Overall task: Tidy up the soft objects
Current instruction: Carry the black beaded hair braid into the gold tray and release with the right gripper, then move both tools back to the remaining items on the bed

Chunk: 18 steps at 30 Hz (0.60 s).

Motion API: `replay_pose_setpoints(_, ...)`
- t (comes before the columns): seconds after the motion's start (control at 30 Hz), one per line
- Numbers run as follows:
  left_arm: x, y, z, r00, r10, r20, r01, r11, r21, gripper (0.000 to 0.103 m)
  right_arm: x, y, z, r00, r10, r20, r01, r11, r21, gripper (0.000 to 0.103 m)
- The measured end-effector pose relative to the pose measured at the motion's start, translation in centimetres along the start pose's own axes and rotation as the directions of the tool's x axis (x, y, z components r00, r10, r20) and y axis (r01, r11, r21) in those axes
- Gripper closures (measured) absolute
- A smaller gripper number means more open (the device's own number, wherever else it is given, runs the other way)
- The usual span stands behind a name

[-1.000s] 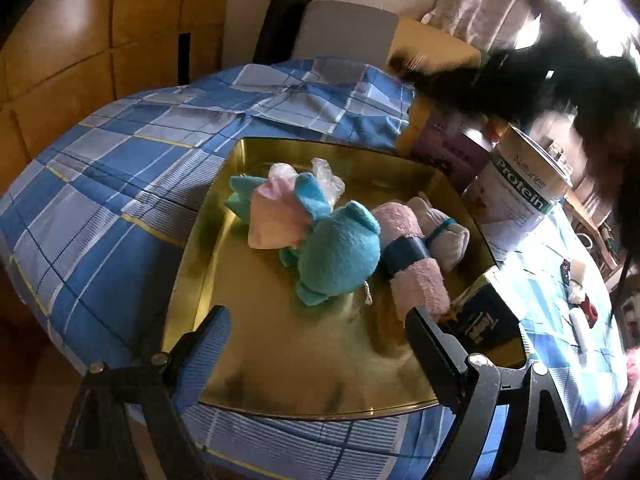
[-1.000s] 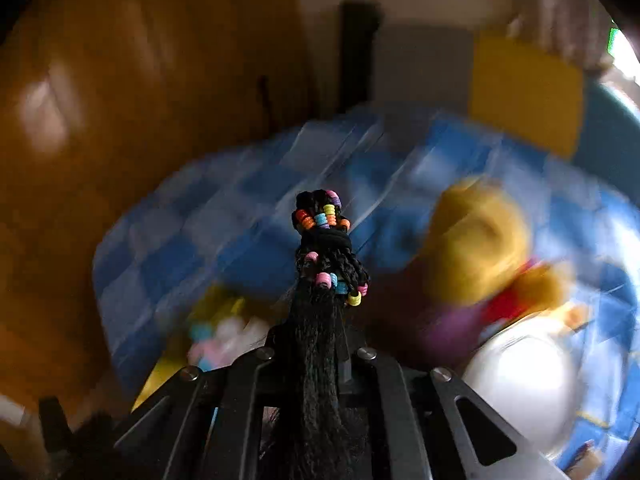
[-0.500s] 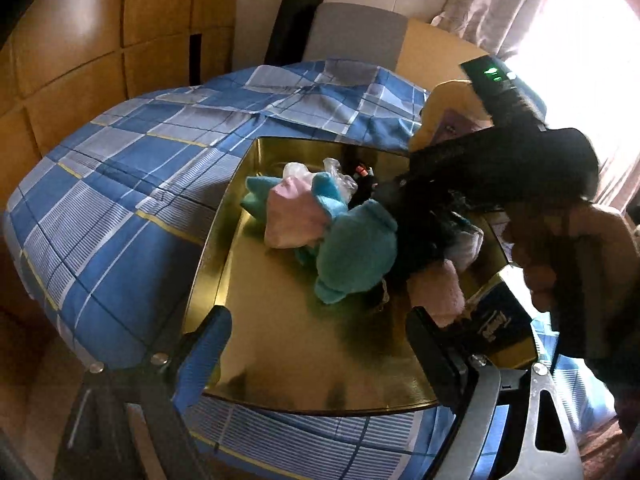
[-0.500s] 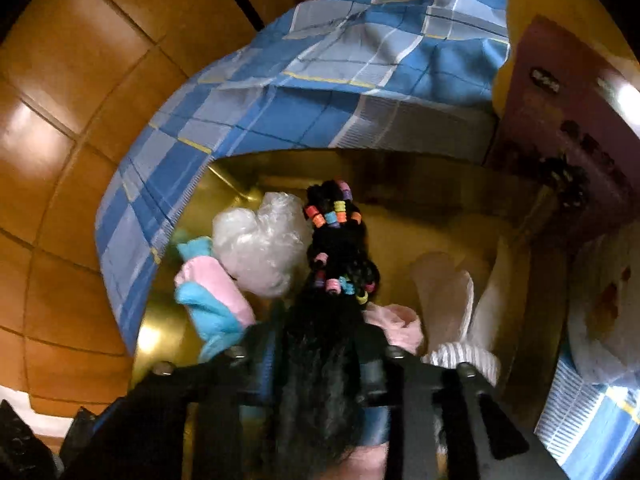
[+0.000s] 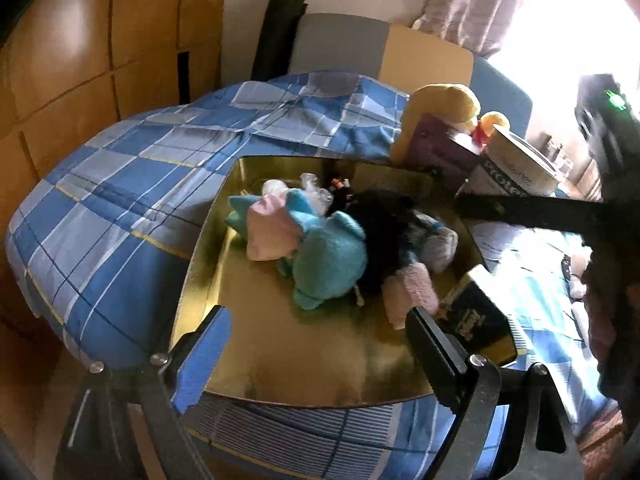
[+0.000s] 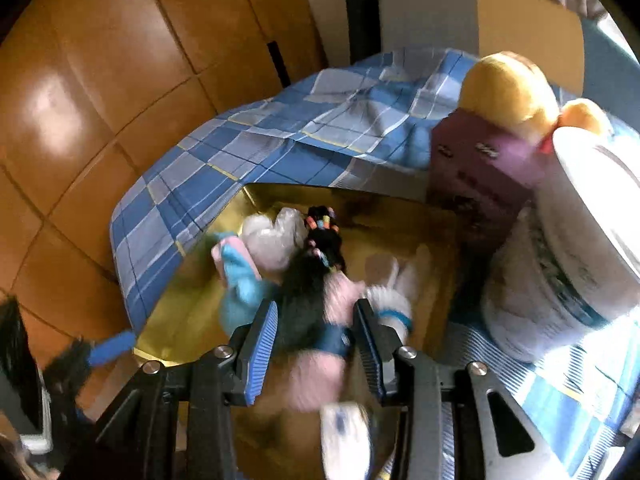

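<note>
The right hand-held gripper is opening its jaws, pads clear of the black beaded braid lying among soft toys in the gold tray; the left hand-held gripper is hanging wide open, empty, over the tray's near edge.

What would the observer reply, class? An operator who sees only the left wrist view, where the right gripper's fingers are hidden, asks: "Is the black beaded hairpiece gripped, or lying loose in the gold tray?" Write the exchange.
Observer: The right gripper has its jaws opening; the blue pads stand clear of the hairpiece, which lies between them on the pile in the gold tray.
Operator: What is under the fingers?
Observer: A pink roll with a blue band, partly under the hair.
Operator: Where does the beaded end point?
Observer: Away from the gripper, beside crumpled clear plastic.
</note>
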<state>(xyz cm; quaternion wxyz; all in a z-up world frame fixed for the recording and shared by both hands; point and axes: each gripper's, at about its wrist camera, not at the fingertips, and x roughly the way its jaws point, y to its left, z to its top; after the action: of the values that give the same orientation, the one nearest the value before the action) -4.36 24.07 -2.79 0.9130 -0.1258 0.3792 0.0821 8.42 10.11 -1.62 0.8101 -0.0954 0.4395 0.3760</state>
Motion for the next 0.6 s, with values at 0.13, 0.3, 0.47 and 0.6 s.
replay_pose_setpoints(0.13, -0.5, -1.4, -0.1, 1.0, -0.014, 0.009, 0.014, 0.999, 0.038, 0.014, -2.5, -1.6, -2.1, 0.999, -0.029, 0.037, 0.028, 1.0, 0.014, 0.064)
replay_pose_setpoints(0.3, -1.0, -3.6, 0.0, 0.999, -0.04, 0.015, 0.038, 0.994, 0.098, 0.014, -5.5, -5.0, -4.4, 0.993, -0.091, 0.073, 0.085, 0.993, 0.086, 0.064)
replay_pose_setpoints(0.47, -1.1, -6.1, 0.0, 0.997, -0.071, 0.012, 0.068, 0.985, 0.157, 0.014, -8.4, -9.2, -6.4, 0.981, -0.17, 0.094, 0.151, 0.971, 0.184, 0.064)
replay_pose_setpoints(0.6, -1.3, -8.1, -0.1, 0.995, -0.097, 0.011, 0.093, 0.974, 0.206, 0.014, -10.8, -12.8, -8.0, 0.966, -0.239, 0.103, 0.205, 0.943, 0.264, 0.064)
